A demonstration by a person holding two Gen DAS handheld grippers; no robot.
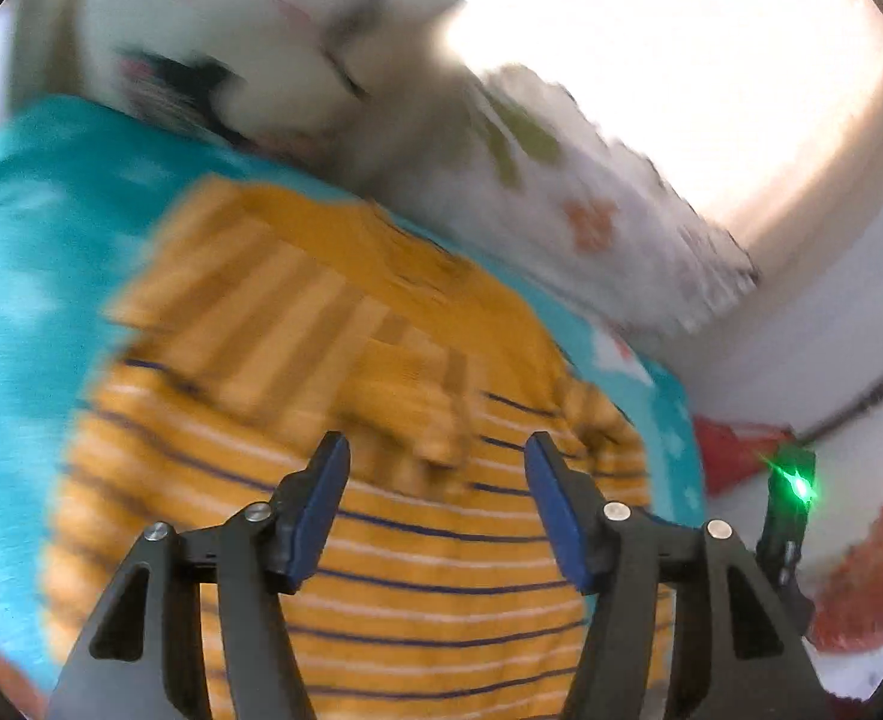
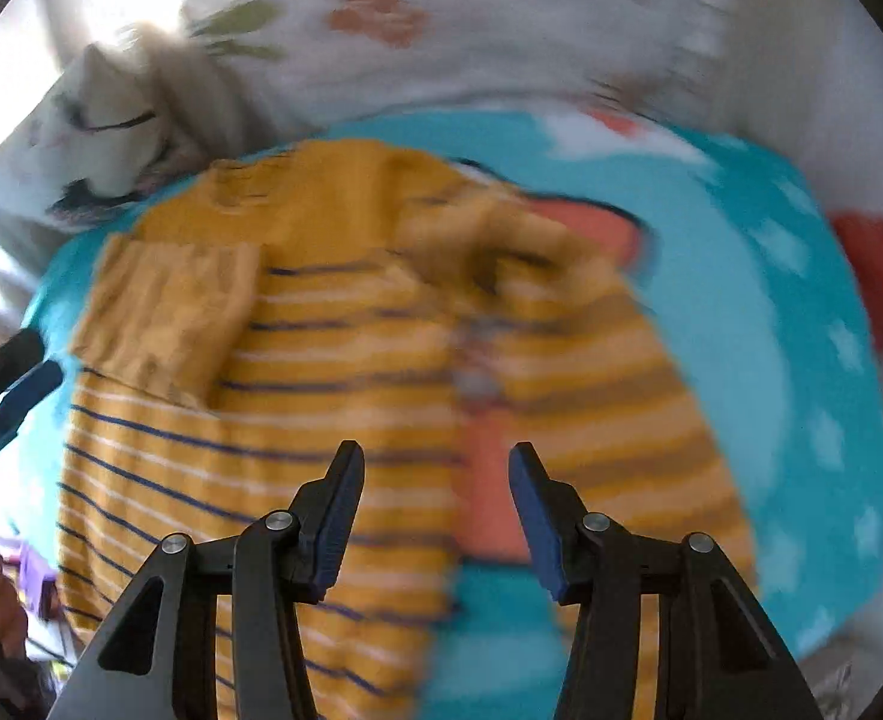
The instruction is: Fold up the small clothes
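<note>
Left gripper (image 1: 435, 450): jaws parted, roughly half spread, blue pads bare with nothing pinched between them; it hangs over the lower body of the garment without pressing on it. Its tip also pokes in at the left edge of the right wrist view (image 2: 18, 384).
Right gripper (image 2: 435, 462): jaws standing apart to about the same width, empty; only cloth lies below the gap, and the pads do not close on it.
Striped top (image 2: 333, 360): a small mustard-yellow knitted top with thin navy and white stripes, spread flat on the blanket, neck end pointing toward the pillows.
Left sleeve (image 2: 165, 312): folded inward, lying across the chest as a plain ribbed yellow panel.
Right side of top (image 2: 597, 396): bunched and wrinkled near the shoulder, with broader brownish stripes showing; too blurred to tell how it is folded.
Blanket (image 2: 741, 312): turquoise with white patches and an orange shape, lying under the top and showing all around it.
Pillows (image 1: 561, 204): white with orange and green prints, just past the far edge of the blanket; a second white one with dark markings (image 1: 273, 60) sits beside it.
Red cloth (image 1: 735, 450): well off to the side of the blanket, on a white surface.
Green light (image 1: 798, 486): glowing on a small dark device next to the left gripper.
Sharpness: both views are smeared, so fine detail is lost.
</note>
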